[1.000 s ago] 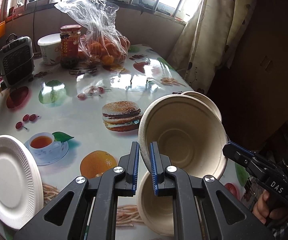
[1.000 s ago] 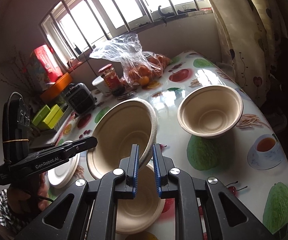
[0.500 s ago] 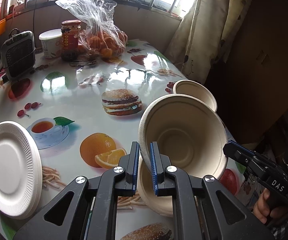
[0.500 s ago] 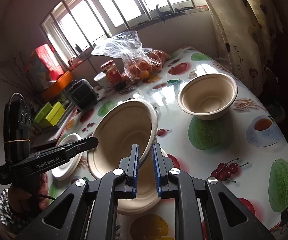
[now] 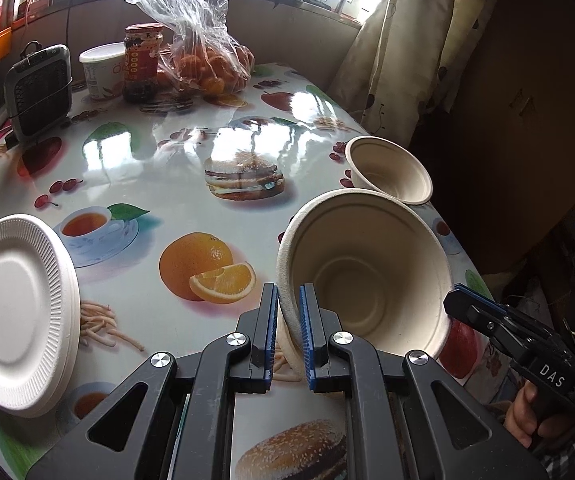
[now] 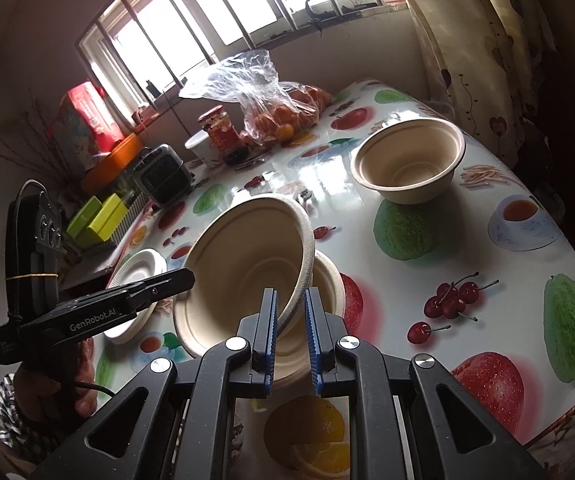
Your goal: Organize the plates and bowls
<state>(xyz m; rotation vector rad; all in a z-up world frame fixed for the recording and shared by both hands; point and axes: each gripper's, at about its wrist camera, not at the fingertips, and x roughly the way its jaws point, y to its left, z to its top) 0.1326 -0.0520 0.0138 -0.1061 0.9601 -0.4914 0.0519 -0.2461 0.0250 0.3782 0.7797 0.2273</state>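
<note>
Both grippers grip one tan paper bowl [image 5: 363, 276] by opposite sides of its rim. My left gripper [image 5: 288, 328] is shut on its left rim; my right gripper [image 6: 290, 334] is shut on its right rim [image 6: 305, 264]. The bowl is tilted, held above a second tan bowl [image 6: 329, 284] on the table. A third tan bowl [image 5: 389, 170] stands near the far right table edge, also in the right wrist view [image 6: 407, 160]. A stack of white paper plates [image 5: 15, 312] lies at the left, small in the right wrist view [image 6: 139, 268].
At the table's far end stand a bag of oranges [image 5: 203, 52], a red-labelled jar [image 5: 141, 62], a white tub [image 5: 101, 66] and a small black heater [image 5: 39, 90]. A curtain [image 5: 399, 40] hangs at the right. The table edge runs close behind the third bowl.
Both grippers have drawn back and up with the held bowl. More of the table shows, and the third bowl looks farther away.
</note>
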